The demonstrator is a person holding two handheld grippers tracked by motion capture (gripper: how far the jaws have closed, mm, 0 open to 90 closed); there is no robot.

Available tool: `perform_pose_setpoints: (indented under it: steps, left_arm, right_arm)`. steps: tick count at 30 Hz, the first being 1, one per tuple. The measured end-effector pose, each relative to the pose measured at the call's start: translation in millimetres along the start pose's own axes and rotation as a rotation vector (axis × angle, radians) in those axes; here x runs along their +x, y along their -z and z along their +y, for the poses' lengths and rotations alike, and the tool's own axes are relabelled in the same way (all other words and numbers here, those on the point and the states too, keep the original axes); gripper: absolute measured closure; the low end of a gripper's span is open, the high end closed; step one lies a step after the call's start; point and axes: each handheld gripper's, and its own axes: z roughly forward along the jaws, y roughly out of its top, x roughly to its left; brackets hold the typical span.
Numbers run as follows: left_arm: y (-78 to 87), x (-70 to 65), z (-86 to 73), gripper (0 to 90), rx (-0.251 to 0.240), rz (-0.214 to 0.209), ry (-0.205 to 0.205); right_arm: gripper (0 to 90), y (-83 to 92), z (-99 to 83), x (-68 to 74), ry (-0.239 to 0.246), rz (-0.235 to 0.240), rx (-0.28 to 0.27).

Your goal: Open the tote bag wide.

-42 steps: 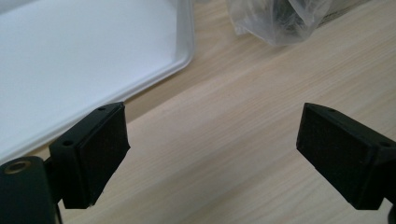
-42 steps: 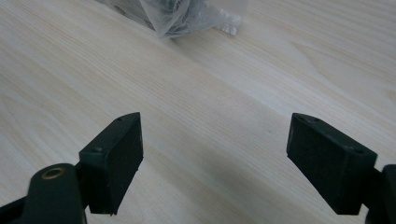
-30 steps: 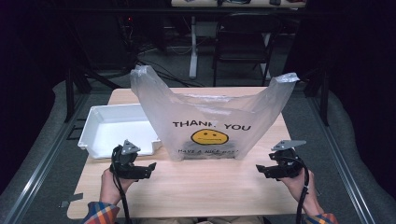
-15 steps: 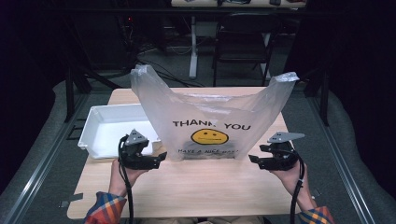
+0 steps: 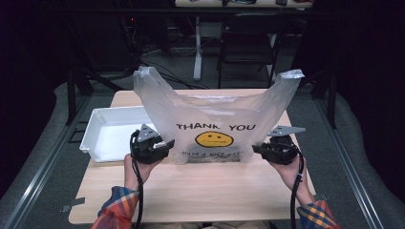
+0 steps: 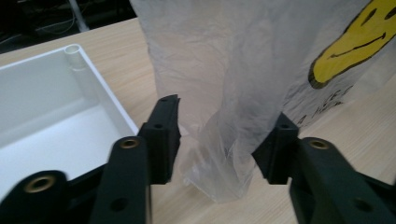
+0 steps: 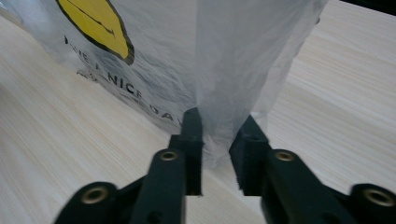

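A translucent plastic bag (image 5: 215,119) printed with a yellow smiley stands upright on the middle of the bench (image 5: 200,191), its two handle loops raised toward the far corners. Its lower print is partly covered by the tools in the high view, and what it holds cannot be made out through the film.

The left tool (image 6: 219,140) sits at the bag's lower left corner. Its jaws have just been closing with a gathered fold of film between them, but in the left gripper view gaps remain on both sides, so the pads do not yet press it.

The right tool (image 7: 217,140) is at the bag's lower right corner. Its jaws have just been closing, and in the right gripper view they pinch a narrow fold of film.

A white tray (image 5: 98,138) lies at the bench's left edge, just beside the bag, overhanging slightly. The near half of the bench is bare wood; the right edge is close behind the right tool.
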Motion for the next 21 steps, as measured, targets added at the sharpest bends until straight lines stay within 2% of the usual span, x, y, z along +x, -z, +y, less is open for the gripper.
perform_pose_setpoints:
  steps: [1, 2, 3, 4, 6, 8, 10, 13, 14, 15, 16, 17, 21]
  left_arm:
    - [-2.1, 0.1, 0.2, 63.3, 0.002, -0.005, -0.002]
    - [-2.1, 0.1, 0.2, 66.0, 0.002, -0.005, -0.002]
    - [-6.3, 0.3, 0.1, 69.6, 0.005, -0.012, -0.006]
    - [-9.0, 0.2, 0.0, 71.4, 0.007, -0.015, -0.007]
    - [-13.4, 0.3, -0.5, 75.5, 0.014, -0.023, -0.008]
    - [-17.9, 0.4, -1.2, 78.2, 0.022, -0.025, -0.005]
    - [-22.4, 1.0, -2.1, 81.1, 0.034, -0.030, -0.007]
    - [-27.1, 1.5, -3.6, 82.2, 0.046, -0.035, -0.004]
    - [-29.3, 2.2, -4.3, 83.4, 0.055, -0.040, -0.007]
    - [-30.8, 2.4, -5.1, 83.6, 0.058, -0.037, -0.004]
    - [-33.8, 3.8, -6.3, 83.8, 0.072, -0.044, -0.005]
    - [-35.4, 4.2, -7.1, 84.7, 0.076, -0.043, -0.001]
    - [-42.3, 5.2, -10.6, 85.7, 0.118, -0.060, -0.007]
  right_arm:
    - [83.0, -4.1, 0.2, 0.1, -0.002, 0.003, -0.019]
    - [83.0, -4.1, 0.2, 0.1, -0.002, 0.003, -0.019]
    - [87.3, -8.8, 1.4, -0.6, 0.000, -0.009, -0.016]
    - [88.3, -10.8, 1.3, -0.6, -0.009, 0.005, -0.024]
    - [89.8, -13.0, 3.6, -3.8, 0.001, -0.009, -0.004]
    - [90.0, -19.0, 4.3, -4.7, -0.025, 0.010, -0.014]
    - [90.0, -23.0, 5.6, -6.8, -0.016, 0.000, 0.012]
    - [90.0, -30.1, 4.8, -8.3, -0.027, -0.001, 0.008]
    - [90.0, -32.7, 4.8, -10.2, -0.027, 0.000, 0.032]
    - [90.0, -34.8, 4.4, -10.2, -0.049, 0.009, 0.050]
    - [90.0, -37.5, 3.9, -11.9, -0.036, 0.004, 0.047]
    - [90.0, -39.2, 3.5, -12.0, -0.068, 0.016, 0.084]
    - [90.0, -48.7, 1.1, -17.7, -0.053, 0.018, 0.087]
